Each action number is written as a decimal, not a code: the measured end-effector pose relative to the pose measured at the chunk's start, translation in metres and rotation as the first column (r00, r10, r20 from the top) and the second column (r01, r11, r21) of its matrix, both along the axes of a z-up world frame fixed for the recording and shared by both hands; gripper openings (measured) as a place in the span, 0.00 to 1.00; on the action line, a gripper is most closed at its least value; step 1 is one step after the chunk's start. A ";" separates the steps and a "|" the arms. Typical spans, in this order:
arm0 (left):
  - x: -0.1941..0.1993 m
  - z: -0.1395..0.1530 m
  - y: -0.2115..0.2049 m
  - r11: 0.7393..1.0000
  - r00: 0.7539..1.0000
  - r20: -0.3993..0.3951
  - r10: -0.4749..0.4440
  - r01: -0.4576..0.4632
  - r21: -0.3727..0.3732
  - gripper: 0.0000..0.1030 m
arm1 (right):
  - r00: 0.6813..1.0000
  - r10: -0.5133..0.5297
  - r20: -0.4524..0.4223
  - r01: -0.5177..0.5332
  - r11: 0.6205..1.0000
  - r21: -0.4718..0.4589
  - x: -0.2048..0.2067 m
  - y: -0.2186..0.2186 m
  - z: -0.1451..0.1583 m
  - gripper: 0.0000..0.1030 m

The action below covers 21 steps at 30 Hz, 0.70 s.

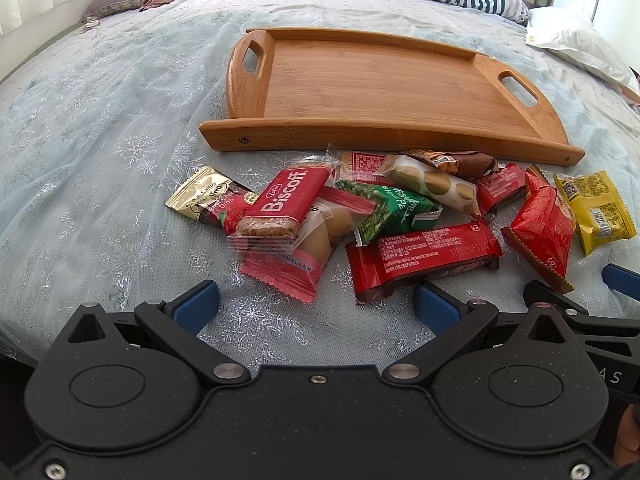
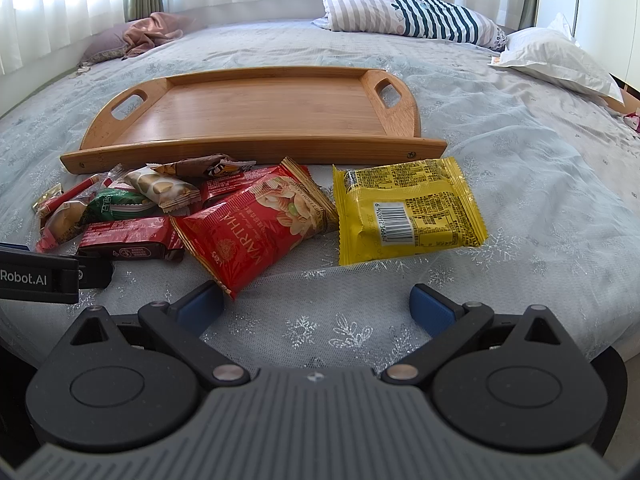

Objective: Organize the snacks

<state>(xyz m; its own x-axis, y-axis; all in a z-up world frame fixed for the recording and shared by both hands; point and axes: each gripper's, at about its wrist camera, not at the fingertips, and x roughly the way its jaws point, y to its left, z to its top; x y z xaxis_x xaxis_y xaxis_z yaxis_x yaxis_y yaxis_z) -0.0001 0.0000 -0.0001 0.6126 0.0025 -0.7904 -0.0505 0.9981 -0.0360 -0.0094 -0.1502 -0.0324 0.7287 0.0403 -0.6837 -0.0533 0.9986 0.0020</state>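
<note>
Across the middle of both frames, one wooden tray (image 1: 360, 80) lies bare on the bed (image 1: 100, 120), handles at either end, likely set there to receive the snacks (image 1: 360, 208) heaped just in front of its near rim. I count about eleven packets, though the overlap makes that uncertain: one Biscoff biscuit (image 1: 284, 196), one gold candy sachet (image 1: 204, 196), one green pack (image 1: 396, 208), one yellow pack (image 2: 408, 208) lying apart at the right, one red nut bag (image 2: 256, 228). Low in each frame, the left gripper (image 1: 316, 304) and right gripper (image 2: 316, 304) sit short of the pile, jaws apart and holding nothing.
</note>
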 end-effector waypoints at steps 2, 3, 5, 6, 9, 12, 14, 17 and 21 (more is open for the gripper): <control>0.000 0.000 0.000 1.000 1.000 0.000 0.000 0.000 0.000 1.00 | 1.000 0.000 0.000 0.000 1.000 0.000 0.000 0.000 0.000 1.00; 0.000 0.000 0.000 1.000 1.000 0.000 0.000 0.000 0.000 1.00 | 1.000 0.000 0.000 0.000 1.000 0.000 0.000 0.000 0.000 1.00; 0.000 0.000 0.000 1.000 1.000 0.000 0.000 0.000 0.000 1.00 | 1.000 0.000 0.001 0.000 1.000 0.000 0.000 0.000 0.000 1.00; 0.000 0.000 0.000 1.000 1.000 0.000 0.000 0.000 0.000 1.00 | 1.000 0.000 0.001 0.000 1.000 0.000 0.000 0.000 0.000 1.00; 0.000 0.000 0.000 1.000 1.000 0.000 0.000 0.000 0.000 1.00 | 1.000 0.000 0.001 0.000 1.000 -0.001 0.000 0.000 -0.001 1.00; 0.000 0.000 0.000 1.000 1.000 0.000 0.000 0.000 0.000 1.00 | 1.000 0.000 0.002 0.000 1.000 0.000 0.000 0.001 -0.003 1.00; 0.000 0.000 0.000 1.000 1.000 0.000 0.000 0.000 0.001 1.00 | 1.000 0.000 0.003 0.000 1.000 0.000 0.000 0.001 -0.004 1.00; 0.000 0.000 0.000 1.000 1.000 0.000 0.000 0.000 0.002 1.00 | 1.000 0.000 0.007 0.000 1.000 -0.002 0.001 0.001 -0.003 1.00; 0.000 0.001 0.001 1.000 1.000 -0.001 -0.003 0.003 0.003 1.00 | 1.000 0.002 0.008 -0.002 1.000 -0.003 -0.002 0.000 0.002 1.00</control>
